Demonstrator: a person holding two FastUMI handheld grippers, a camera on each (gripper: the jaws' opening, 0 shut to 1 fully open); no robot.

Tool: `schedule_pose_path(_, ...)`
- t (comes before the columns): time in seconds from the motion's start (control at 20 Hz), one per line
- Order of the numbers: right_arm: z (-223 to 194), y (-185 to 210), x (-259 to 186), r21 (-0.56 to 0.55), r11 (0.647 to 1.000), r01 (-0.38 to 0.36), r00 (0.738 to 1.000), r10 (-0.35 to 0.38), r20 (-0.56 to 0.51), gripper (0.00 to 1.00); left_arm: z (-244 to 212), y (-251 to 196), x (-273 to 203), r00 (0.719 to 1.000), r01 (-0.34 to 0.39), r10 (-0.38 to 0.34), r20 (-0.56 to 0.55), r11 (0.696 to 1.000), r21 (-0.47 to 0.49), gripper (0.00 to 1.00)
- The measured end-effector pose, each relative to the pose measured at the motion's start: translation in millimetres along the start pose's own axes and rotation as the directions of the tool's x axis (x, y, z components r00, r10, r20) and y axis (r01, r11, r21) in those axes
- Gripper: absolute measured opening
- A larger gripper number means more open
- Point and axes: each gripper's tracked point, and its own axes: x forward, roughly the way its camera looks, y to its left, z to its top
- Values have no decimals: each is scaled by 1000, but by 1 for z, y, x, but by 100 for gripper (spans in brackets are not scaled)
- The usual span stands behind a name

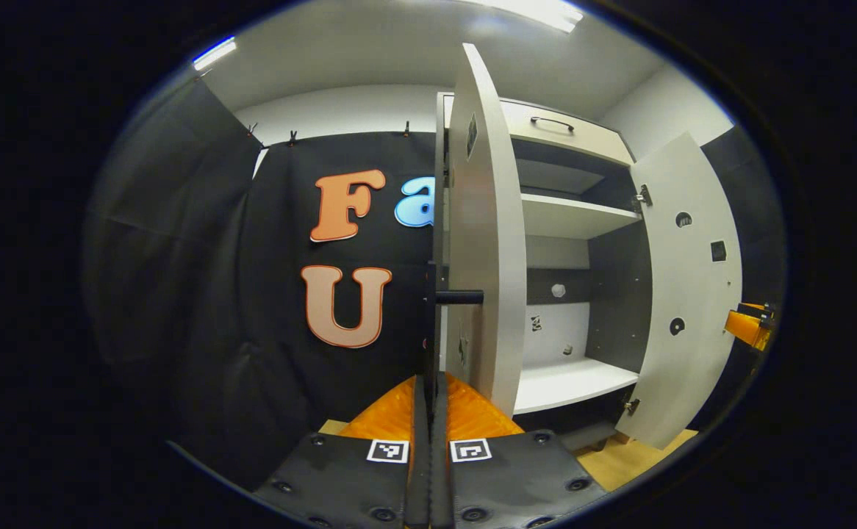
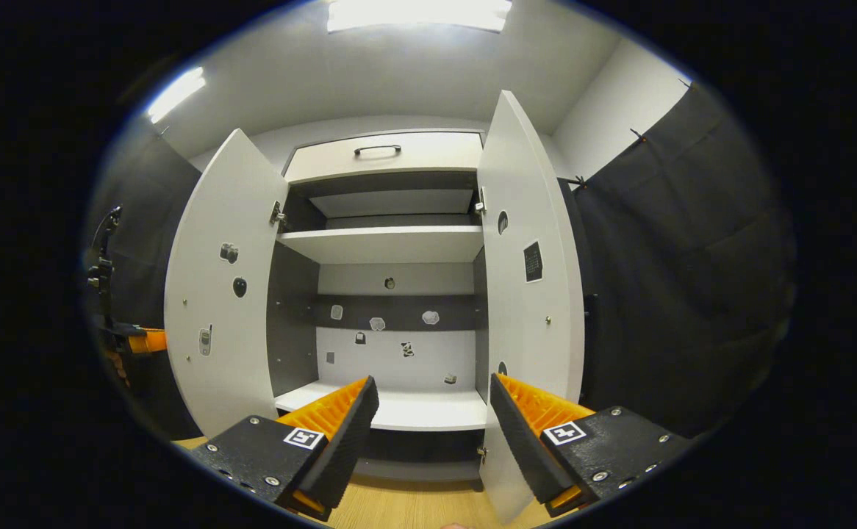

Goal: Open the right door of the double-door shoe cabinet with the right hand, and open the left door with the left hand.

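Both doors of the white shoe cabinet [image 2: 388, 245] stand open. In the left gripper view the left door [image 1: 483, 242] is seen edge-on, and its black bar handle [image 1: 459, 297] runs down between the fingers of my left gripper [image 1: 428, 411], which is shut on it. The right door [image 1: 686, 294] hangs wide open beyond, with the orange of the other gripper [image 1: 748, 327] past its edge. In the right gripper view my right gripper [image 2: 432, 411] is open and holds nothing, in front of the cabinet's lower shelf [image 2: 399, 408], between the left door [image 2: 223, 294] and the right door [image 2: 531, 294].
A drawer with a black handle [image 2: 377, 150] tops the cabinet. Small stickers dot its back panel [image 2: 392, 353]. Black cloth walls [image 2: 678, 279] hang on both sides. The floor [image 2: 414, 507] is light wood. The left gripper's orange body [image 2: 142, 342] peeks out behind the left door.
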Motion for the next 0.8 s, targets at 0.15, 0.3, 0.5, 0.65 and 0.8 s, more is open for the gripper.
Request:
schedule_pose_path(0.15, 1, 3, 0, 3, 1000, -8, 1000, 8, -2, 93, 2, 3, -6, 999, 48, -48, -4, 997, -54, 6)
schedule_pose_path(0.3, 2, 2, -2, -2, 1000, -6, 1000, 6, -1, 93, 3, 7, -10, 999, 48, -49, -13, 997, -56, 6)
schedule_pose_path(0.5, 0, 1, -3, -8, 1000, -11, 1000, 10, -13, 93, 3, 9, -31, 999, 47, -49, -13, 996, -81, 7)
schedule_pose_path(0.65, 0, -4, -4, -18, 1000, 1, 1000, -1, -16, 93, 6, 11, -46, 999, 24, -28, -29, 994, -103, 7)
schedule_pose_path(0.8, 3, -13, -7, -18, 1000, 11, 1000, -11, -15, 93, 13, 23, -58, 998, -57, 55, -37, 997, -48, 32)
